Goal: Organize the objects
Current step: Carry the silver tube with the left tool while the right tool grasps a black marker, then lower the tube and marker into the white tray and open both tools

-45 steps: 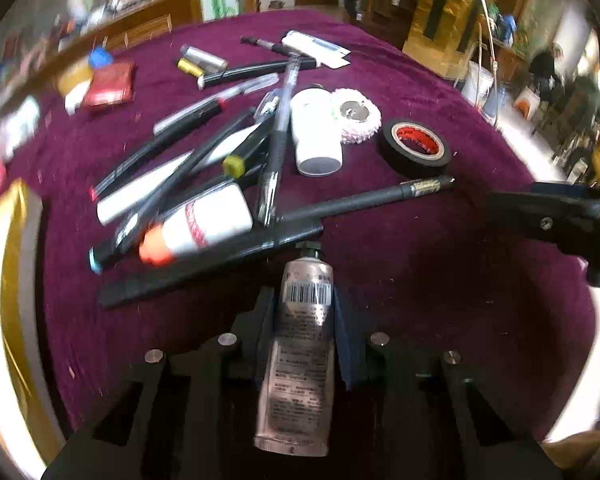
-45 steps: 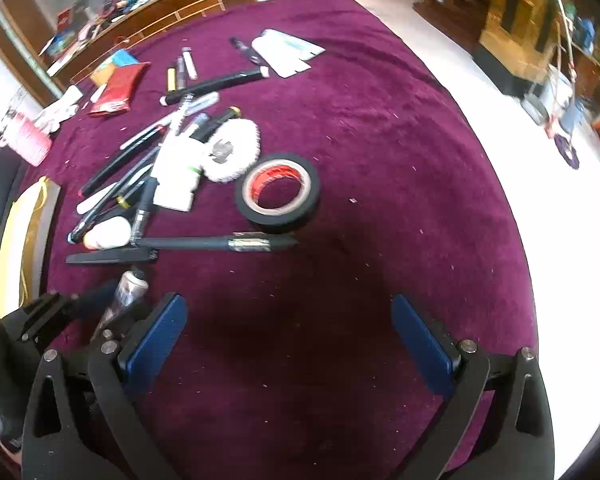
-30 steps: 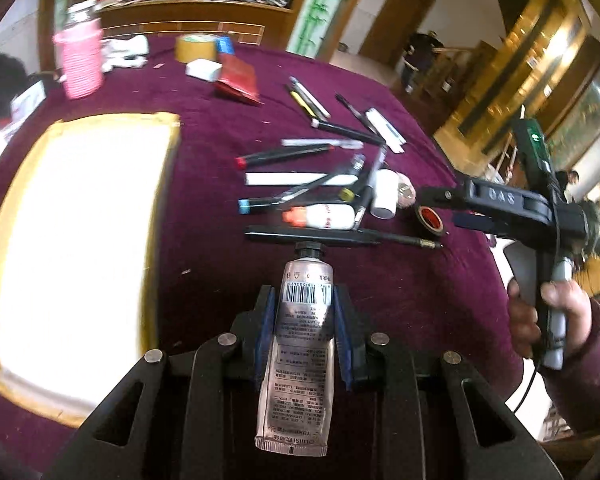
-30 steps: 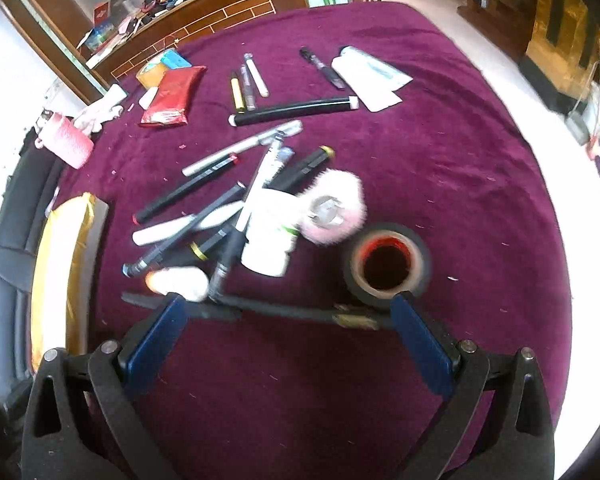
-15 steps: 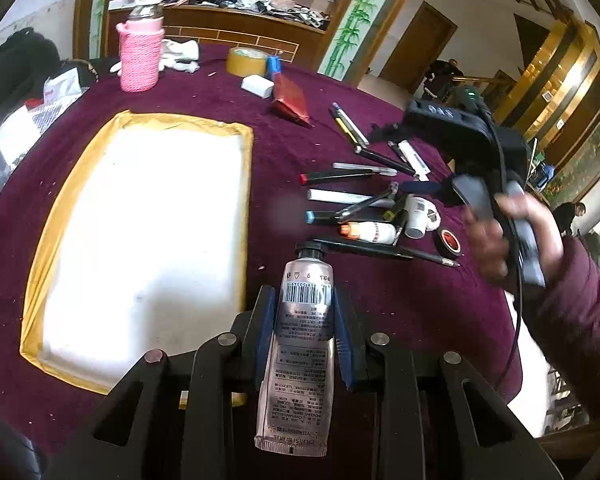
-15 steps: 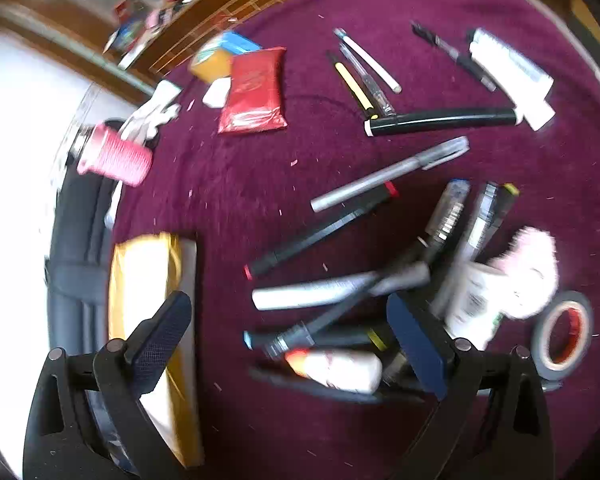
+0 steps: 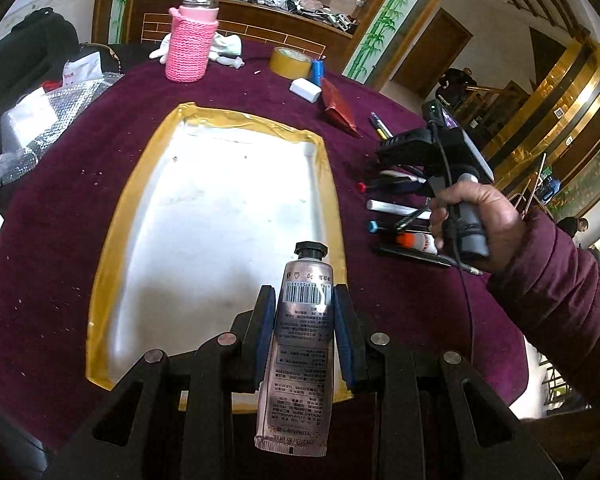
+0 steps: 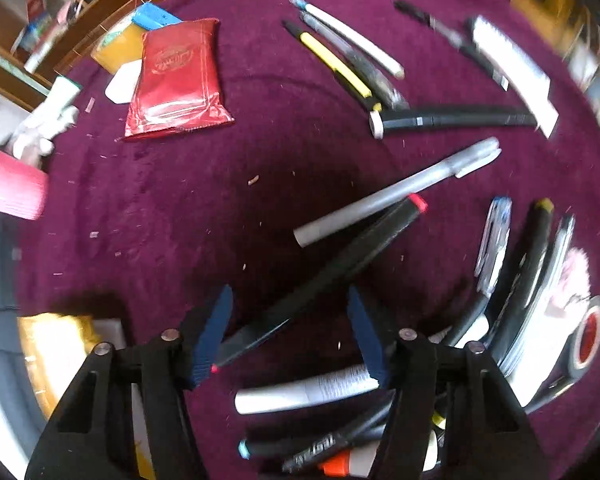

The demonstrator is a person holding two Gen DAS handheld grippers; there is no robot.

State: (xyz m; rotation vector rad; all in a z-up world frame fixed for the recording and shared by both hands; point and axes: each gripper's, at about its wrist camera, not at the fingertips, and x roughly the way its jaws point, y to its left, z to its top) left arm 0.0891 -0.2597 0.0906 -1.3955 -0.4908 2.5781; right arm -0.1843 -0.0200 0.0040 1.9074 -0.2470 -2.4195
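My left gripper [image 7: 305, 322] is shut on a silver cream tube [image 7: 302, 336] with a black cap and holds it above the near right corner of a white tray with a gold rim [image 7: 112, 216]. My right gripper [image 8: 290, 330] is open, low over a black marker with red ends [image 8: 320, 280]; the marker lies slanted between its fingers, not gripped. It also shows in the left wrist view [image 7: 416, 152], held by a hand over the pile of pens [image 7: 400, 216].
On the purple cloth lie a silver pen [image 8: 396, 192], a white tube [image 8: 308, 390], black tape [image 8: 580, 344], a red pouch [image 8: 176, 80], yellow and grey pens [image 8: 340, 60]. A pink knitted bottle [image 7: 190, 46], yellow tape [image 7: 290, 63] and bubble wrap [image 7: 40, 120] stand beyond the tray.
My left gripper carried the tube left from the pen pile to over the tray. My right gripper moved down over the pens, narrowed its opening, and now straddles the black marker.
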